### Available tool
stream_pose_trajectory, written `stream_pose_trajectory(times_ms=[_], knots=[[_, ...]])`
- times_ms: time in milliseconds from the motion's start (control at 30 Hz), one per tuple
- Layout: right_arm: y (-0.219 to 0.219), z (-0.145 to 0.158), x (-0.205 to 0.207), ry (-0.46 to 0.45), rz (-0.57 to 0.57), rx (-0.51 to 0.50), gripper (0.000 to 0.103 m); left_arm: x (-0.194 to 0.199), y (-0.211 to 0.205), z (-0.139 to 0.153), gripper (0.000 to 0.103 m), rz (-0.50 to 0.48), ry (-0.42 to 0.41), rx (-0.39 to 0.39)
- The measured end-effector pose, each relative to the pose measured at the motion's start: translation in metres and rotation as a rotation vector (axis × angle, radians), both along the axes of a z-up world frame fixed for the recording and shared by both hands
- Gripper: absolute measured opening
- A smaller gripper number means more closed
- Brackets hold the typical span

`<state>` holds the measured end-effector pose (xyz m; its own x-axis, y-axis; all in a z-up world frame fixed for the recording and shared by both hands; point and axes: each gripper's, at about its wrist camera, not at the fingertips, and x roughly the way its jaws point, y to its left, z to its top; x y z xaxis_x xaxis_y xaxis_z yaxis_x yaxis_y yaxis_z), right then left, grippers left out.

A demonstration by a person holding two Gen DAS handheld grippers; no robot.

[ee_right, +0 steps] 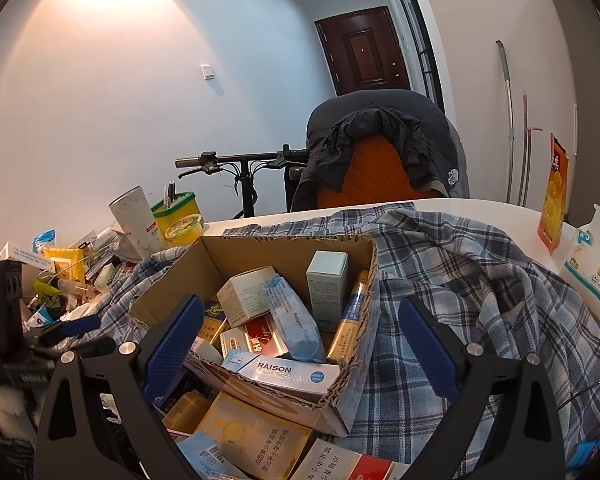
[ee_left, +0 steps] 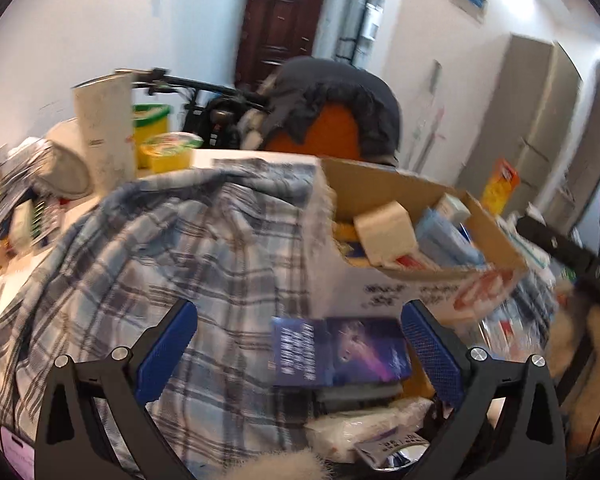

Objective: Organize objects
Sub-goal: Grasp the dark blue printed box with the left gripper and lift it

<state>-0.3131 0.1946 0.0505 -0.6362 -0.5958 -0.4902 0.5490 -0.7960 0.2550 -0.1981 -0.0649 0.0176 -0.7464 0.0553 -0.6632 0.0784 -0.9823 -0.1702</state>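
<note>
An open cardboard box [ee_right: 236, 256] stands on a blue plaid shirt [ee_right: 460, 280] on the white table; it holds several small cartons and packets, among them a RAISON pack [ee_right: 284, 374]. The box also shows in the left wrist view [ee_left: 380, 192], with the shirt [ee_left: 172, 264] to its left. My right gripper [ee_right: 300, 344] is open and empty, just above the box's near edge. My left gripper [ee_left: 300, 356] is open and empty, above a purple booklet [ee_left: 340, 352] lying in front of the box. The left gripper also shows at the left of the right wrist view [ee_right: 66, 330].
Loose packs [ee_right: 248, 440] lie in front of the box. A clutter pile [ee_right: 60, 280], a white tumbler [ee_right: 136, 220] and yellow tubs [ee_right: 180, 216] sit at the left. An orange snack bag [ee_right: 554, 196] and tissue pack [ee_right: 596, 256] stand right. A jacket-draped chair [ee_right: 380, 152] is behind the table.
</note>
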Motion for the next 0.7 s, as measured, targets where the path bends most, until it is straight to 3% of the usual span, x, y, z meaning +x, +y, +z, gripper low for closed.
stream_pose_trajectory(times_ms=[200, 300, 433, 700], knots=[[-0.010, -0.004, 0.003, 0.005, 0.018, 0.043, 0.098, -0.028, 0.039, -0.007, 0.103, -0.137, -0.079, -0.129], [-0.012, -0.004, 0.004, 0.007, 0.023, 0.052, 0.098, -0.039, 0.040, -0.018, 0.103, -0.136, -0.142, -0.124], [-0.011, -0.004, 0.004, 0.008, 0.023, 0.047, 0.098, -0.042, 0.033, -0.026, 0.103, -0.124, -0.193, -0.063], [-0.014, -0.005, 0.004, 0.004, 0.026, 0.058, 0.098, -0.054, 0.033, -0.043, 0.103, -0.124, -0.271, -0.064]])
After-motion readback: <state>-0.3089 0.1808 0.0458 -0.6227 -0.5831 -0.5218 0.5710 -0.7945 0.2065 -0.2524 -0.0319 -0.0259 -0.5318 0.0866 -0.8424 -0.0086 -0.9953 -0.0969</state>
